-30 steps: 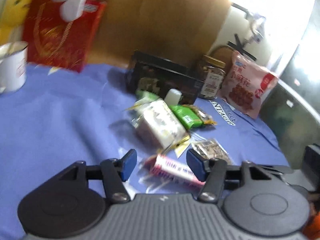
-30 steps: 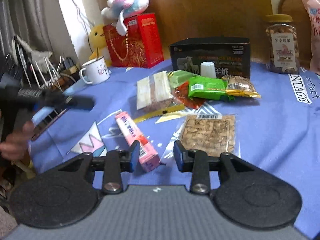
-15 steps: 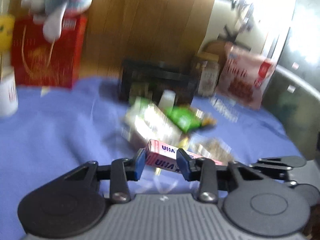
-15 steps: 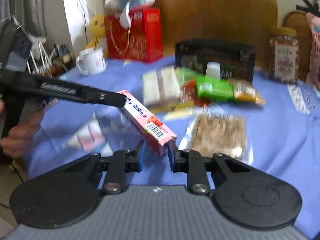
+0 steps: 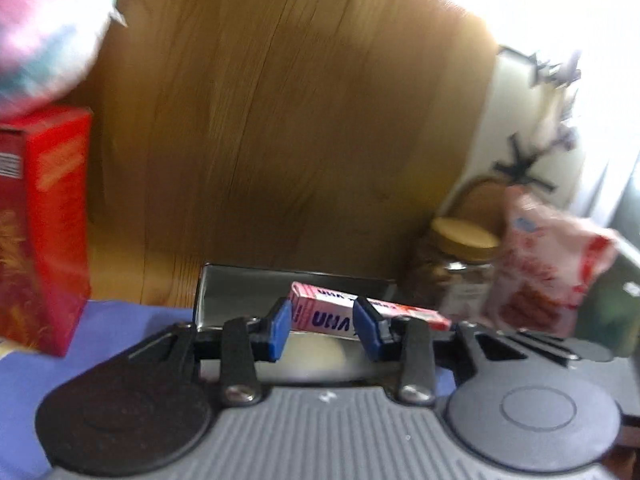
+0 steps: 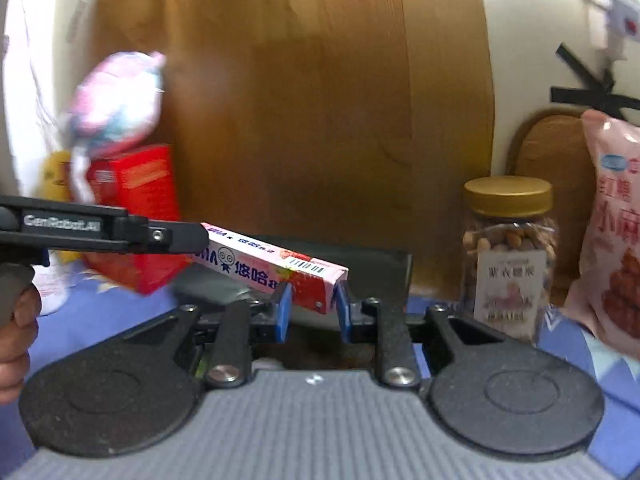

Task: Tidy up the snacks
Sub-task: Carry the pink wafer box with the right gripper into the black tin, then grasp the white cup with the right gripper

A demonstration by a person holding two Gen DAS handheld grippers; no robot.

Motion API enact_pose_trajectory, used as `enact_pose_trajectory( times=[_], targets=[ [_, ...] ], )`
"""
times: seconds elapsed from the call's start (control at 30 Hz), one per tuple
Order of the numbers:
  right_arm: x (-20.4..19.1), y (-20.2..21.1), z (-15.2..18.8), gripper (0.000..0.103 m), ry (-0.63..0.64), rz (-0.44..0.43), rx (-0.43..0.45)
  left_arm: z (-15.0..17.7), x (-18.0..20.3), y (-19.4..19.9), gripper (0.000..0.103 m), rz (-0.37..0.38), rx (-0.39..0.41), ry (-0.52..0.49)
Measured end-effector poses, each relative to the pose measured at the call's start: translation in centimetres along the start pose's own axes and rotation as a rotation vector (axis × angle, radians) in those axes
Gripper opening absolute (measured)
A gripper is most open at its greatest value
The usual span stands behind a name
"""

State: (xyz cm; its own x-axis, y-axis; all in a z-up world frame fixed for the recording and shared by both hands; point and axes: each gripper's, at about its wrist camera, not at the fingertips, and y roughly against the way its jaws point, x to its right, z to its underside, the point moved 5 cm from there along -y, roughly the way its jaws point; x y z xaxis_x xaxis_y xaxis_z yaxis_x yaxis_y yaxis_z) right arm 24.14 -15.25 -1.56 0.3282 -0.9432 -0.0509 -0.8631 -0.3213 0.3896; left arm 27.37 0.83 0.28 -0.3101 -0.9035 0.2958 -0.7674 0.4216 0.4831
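A home: a plush toy [image 6: 116, 100] sits atop a red box [image 6: 140, 216] on the blue tablecloth [image 6: 92, 320], with a nut jar [image 6: 508, 256] right of the box.

I see a wood panel [image 6: 320, 120] across the back, w/ a white wall [image 6: 532, 40] to its right carrying black tape marks [image 6: 592, 92]. Red box [image 6: 140, 216] stands on the table's blue cloth [image 5: 120, 320], back left. Pink & white plush toy [image 6: 116, 100] sits on top of it; blurred in both views. Something yellow [image 6: 56, 176] just behind the red box, can't tell what. White mug [image 6: 54, 288] at the left edge, partly hidden. Brown arched thing [image 6: 556, 152] leans vs the wall at back right, can't tell what it is.
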Motion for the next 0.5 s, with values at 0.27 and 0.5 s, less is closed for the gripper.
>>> enact_pose_trajectory(
  times=[0.27, 0.5],
  targets=[
    [1.2, 1.8, 3.6, 0.031, -0.206, -0.185, -0.068, 1.6, -1.8, 3.4, 0.04, 0.034, 0.047, 0.019],
    [-2.4, -1.8, 6.3, 0.046, -0.206, -0.208, -0.188, 4.8, -3.1, 6.0, 0.04, 0.029, -0.055, 0.109]
  ],
)
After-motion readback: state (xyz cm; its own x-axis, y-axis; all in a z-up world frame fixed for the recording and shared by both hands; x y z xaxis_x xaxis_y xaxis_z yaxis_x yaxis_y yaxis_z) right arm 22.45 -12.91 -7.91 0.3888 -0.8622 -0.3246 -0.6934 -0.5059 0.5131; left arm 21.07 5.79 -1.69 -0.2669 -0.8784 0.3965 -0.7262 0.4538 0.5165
